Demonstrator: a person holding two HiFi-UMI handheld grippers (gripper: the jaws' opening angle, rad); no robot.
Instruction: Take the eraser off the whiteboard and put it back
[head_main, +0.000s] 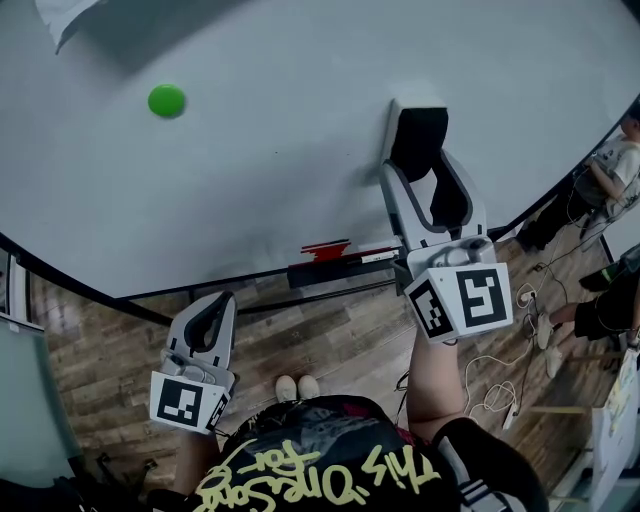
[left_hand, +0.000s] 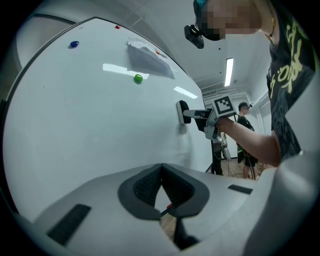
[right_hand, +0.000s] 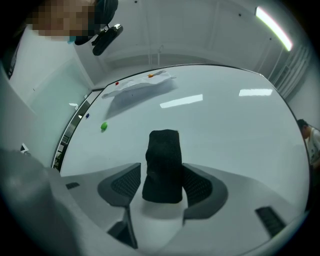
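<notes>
right claw (right_hand: 161, 171): grips black eraser (right_hand: 162, 157) between its jaws, eraser pressed to whiteboard (right_hand: 230, 130) straight ahead | left claw (left_hand: 161, 174): closed, empty, held apart from the board | green magnet (right_hand: 104, 126): up-left of right claw

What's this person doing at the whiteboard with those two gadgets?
A person holds a two-jaw gripper in each hand. The right gripper has its jaws closed on a black eraser that sits against the whiteboard. The left gripper hangs low, jaws together and empty.
</notes>
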